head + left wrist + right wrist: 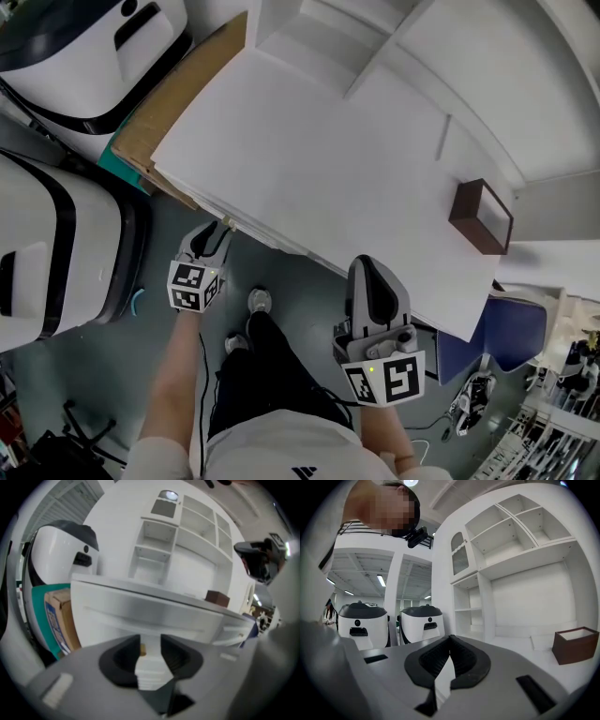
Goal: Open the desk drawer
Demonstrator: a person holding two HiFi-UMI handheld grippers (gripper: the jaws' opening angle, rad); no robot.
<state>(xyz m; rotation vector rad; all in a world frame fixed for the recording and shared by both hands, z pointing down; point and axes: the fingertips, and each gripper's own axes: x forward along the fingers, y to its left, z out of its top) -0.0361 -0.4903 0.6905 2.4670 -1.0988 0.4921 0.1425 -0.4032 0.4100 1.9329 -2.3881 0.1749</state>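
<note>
Directly ahead of the parted left fingers (121, 660) stands the drawer (140, 615).

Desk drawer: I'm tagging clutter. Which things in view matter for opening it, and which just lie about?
Job in hand: drawer, brass knob, left gripper.
Lying about: brown box, cardboard box, white machines.

A box (481, 217) sits on the tabletop (309, 159) toward its right end, with shelves (319, 37) behind. A carton (178, 94) stands at its left. The left hand-held gripper (222, 230) faces the drawer (140, 616) under the front edge.
</note>
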